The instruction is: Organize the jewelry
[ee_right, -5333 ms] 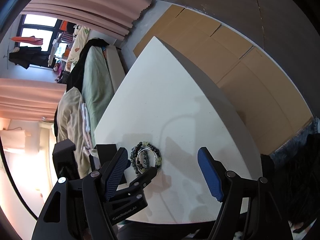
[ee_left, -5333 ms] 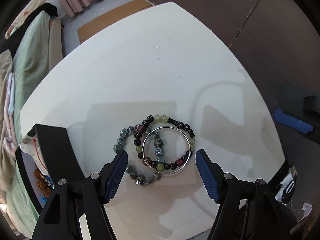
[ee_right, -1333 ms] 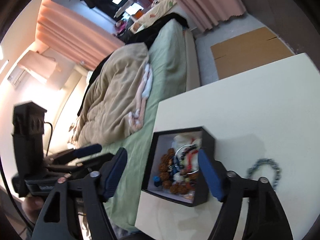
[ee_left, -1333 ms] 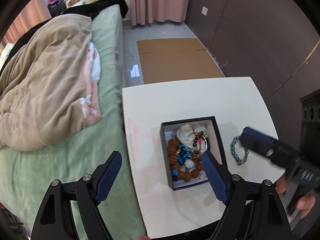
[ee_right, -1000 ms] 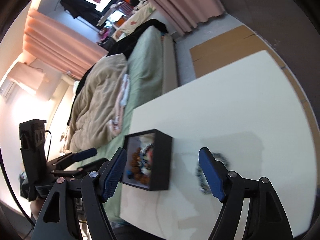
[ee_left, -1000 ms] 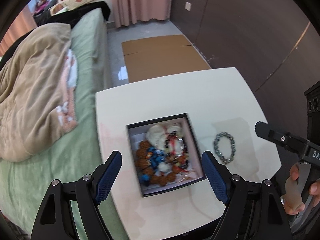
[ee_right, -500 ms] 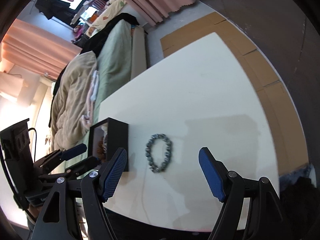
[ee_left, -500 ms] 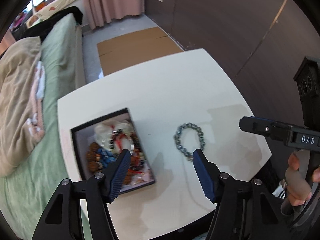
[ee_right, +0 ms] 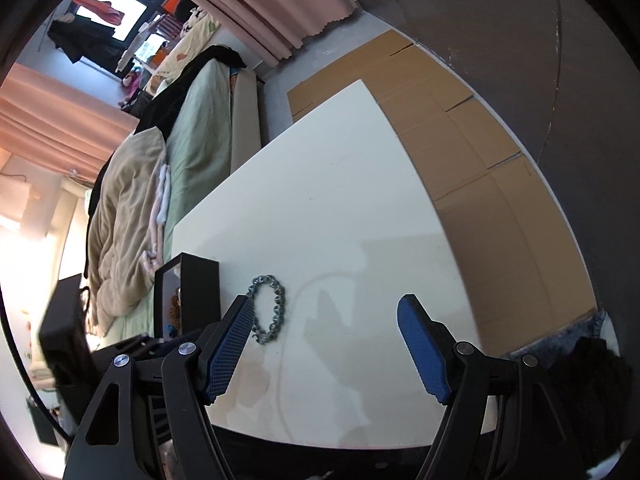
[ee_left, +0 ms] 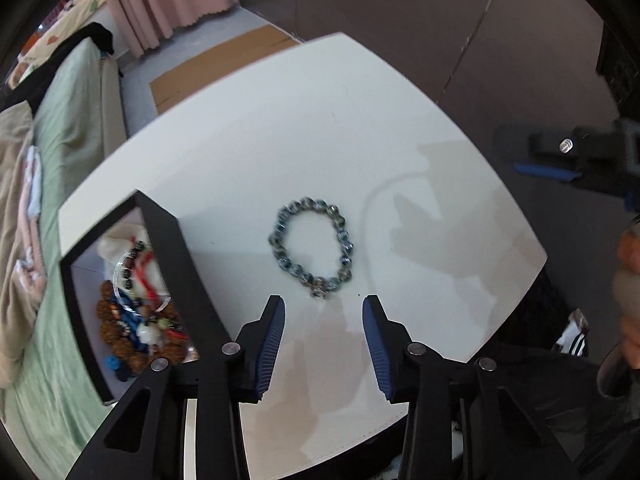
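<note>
From left wrist only, box contents show; both hand-held grippers empty, left just narrowing.

Glossy beaded bracelet on smooth, faintly sheened white table.

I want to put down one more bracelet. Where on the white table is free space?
The table is bare beyond the grey bead bracelet, up to its far edge, and to the bracelet's right. It is crowded at the left, where the black box is full of jewelry.
</note>
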The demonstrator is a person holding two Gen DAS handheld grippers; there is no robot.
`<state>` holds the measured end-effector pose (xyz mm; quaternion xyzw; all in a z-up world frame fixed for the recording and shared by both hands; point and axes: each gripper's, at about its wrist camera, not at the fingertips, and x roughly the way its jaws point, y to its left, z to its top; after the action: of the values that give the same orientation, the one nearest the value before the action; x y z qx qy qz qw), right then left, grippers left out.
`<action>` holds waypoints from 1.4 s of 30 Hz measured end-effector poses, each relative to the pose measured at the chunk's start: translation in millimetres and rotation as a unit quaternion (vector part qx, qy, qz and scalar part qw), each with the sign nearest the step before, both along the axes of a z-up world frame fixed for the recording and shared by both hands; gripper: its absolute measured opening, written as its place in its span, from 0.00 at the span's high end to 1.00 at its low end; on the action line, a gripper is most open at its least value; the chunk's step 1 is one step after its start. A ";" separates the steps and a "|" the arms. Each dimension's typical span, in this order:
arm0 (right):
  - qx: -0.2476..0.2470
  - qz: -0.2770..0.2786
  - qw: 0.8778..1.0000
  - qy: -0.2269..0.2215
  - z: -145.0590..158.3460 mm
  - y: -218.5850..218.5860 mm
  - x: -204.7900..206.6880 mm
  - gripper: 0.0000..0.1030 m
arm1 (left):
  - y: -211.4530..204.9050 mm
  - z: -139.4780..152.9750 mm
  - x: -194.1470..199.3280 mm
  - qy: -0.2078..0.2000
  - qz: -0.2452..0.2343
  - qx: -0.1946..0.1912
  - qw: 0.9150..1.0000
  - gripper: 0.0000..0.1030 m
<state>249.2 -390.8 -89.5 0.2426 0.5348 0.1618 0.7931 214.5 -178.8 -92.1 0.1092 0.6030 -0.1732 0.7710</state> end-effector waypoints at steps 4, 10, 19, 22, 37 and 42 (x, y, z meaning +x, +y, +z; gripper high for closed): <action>-0.015 0.006 1.000 0.003 -1.5 -0.4 -1.1 0.27 | -3.2 -15.0 1.9 0.011 -0.003 0.008 1.000 0.63; -0.017 0.010 1.000 0.000 -0.6 -3.7 -3.3 0.27 | -1.9 -32.7 8.8 0.025 0.005 0.008 1.000 0.67; -0.023 0.028 0.999 0.000 0.2 3.6 -3.6 0.27 | 6.5 -34.4 19.2 0.027 0.016 -0.012 0.999 0.87; -0.026 0.032 0.999 0.002 -0.9 9.5 -2.4 0.27 | 10.6 -24.1 20.4 0.010 0.017 -0.018 1.000 0.87; -0.076 0.080 0.994 0.016 -20.0 75.5 13.5 0.51 | 68.2 36.1 30.4 -0.045 0.074 -0.042 0.995 0.87; -0.097 0.095 0.990 0.026 -33.7 100.8 23.1 0.68 | 88.3 48.2 28.7 -0.055 0.092 -0.039 0.993 0.87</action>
<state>272.3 -290.0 -123.2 0.1167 0.5894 0.1777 0.7794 243.2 -90.6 -43.9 0.0327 0.5597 -0.1182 0.8196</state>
